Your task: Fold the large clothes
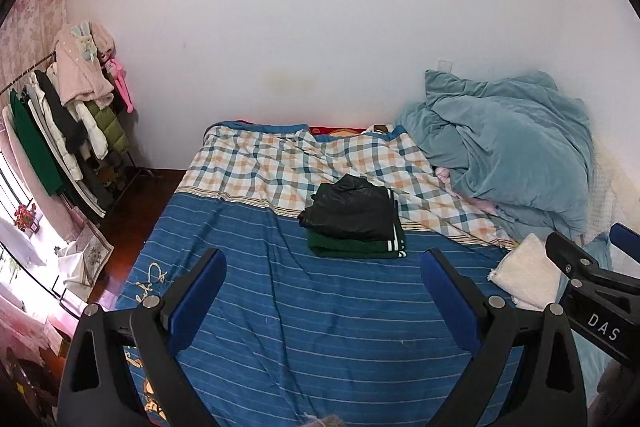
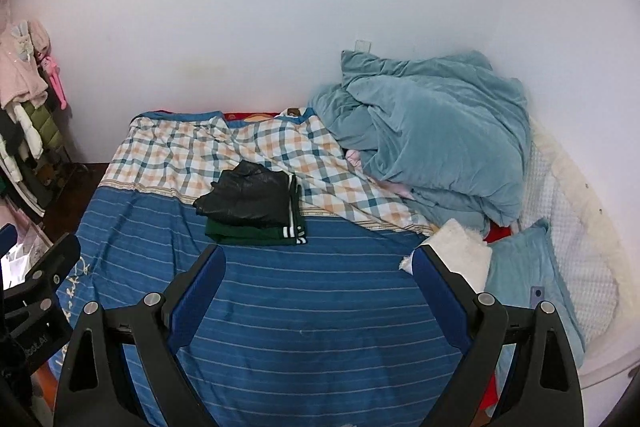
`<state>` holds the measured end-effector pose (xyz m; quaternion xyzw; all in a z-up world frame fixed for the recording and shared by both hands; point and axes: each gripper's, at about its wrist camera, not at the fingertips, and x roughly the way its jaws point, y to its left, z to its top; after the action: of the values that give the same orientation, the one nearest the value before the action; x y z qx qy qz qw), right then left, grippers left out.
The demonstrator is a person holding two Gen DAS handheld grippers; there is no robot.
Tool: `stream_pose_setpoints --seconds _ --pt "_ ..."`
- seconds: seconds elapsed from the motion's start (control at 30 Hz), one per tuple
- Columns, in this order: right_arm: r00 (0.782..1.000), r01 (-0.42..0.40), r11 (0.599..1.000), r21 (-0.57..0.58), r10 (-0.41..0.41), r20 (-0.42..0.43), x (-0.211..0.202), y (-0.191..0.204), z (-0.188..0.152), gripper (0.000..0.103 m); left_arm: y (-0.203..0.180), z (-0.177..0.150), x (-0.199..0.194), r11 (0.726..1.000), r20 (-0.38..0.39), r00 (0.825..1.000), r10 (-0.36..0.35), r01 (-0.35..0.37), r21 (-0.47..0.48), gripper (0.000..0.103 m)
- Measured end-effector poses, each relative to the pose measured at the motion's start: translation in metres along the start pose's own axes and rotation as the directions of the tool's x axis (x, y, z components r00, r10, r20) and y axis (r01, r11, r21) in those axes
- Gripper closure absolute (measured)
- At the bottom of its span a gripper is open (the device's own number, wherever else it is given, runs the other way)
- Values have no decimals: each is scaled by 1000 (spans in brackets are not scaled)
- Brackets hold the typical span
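Observation:
A folded black garment (image 1: pixel 354 207) lies on top of a folded dark green garment with white stripes (image 1: pixel 356 247) in the middle of the bed; the stack also shows in the right wrist view (image 2: pixel 250 199). My left gripper (image 1: pixel 322 263) is open and empty, held above the blue striped sheet (image 1: pixel 320 327), short of the stack. My right gripper (image 2: pixel 316 261) is open and empty, also above the sheet, near the stack. The right gripper shows at the right edge of the left wrist view (image 1: pixel 580 259).
A crumpled teal duvet (image 2: pixel 432 155) is heaped at the bed's far right by the wall. A white fluffy item (image 2: pixel 452 247) and a teal pillow (image 2: pixel 524 275) lie at the right. A checked cover (image 1: pixel 280 163) spans the far bed. A clothes rack (image 1: pixel 68 115) stands at the left.

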<state>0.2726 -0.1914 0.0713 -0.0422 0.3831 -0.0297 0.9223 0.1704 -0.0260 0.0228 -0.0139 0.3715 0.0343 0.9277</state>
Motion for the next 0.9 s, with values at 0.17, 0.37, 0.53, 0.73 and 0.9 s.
stream_pose_setpoints --seconds 0.17,0.37,0.53,0.73,0.9 --pt "1000 15 1000 -11 -15 23 -15 -4 0 6 -2 -1 -8 1000 2 1000 8 -8 -14 4" --pt "1000 9 1000 -5 -9 28 -21 -6 -2 4 -8 -5 -11 1000 -2 1000 -7 7 6 2" --pt "999 10 1000 -2 -9 40 -23 -7 1 4 -3 -3 -19 1000 25 1000 8 -8 -9 1" --pt "999 7 1000 3 -7 40 -26 -5 0 4 3 -2 -24 999 36 999 23 -22 -24 1" --pt "999 0 1000 5 -1 42 -26 -4 2 3 4 -2 -24 999 30 999 24 -23 -25 1"
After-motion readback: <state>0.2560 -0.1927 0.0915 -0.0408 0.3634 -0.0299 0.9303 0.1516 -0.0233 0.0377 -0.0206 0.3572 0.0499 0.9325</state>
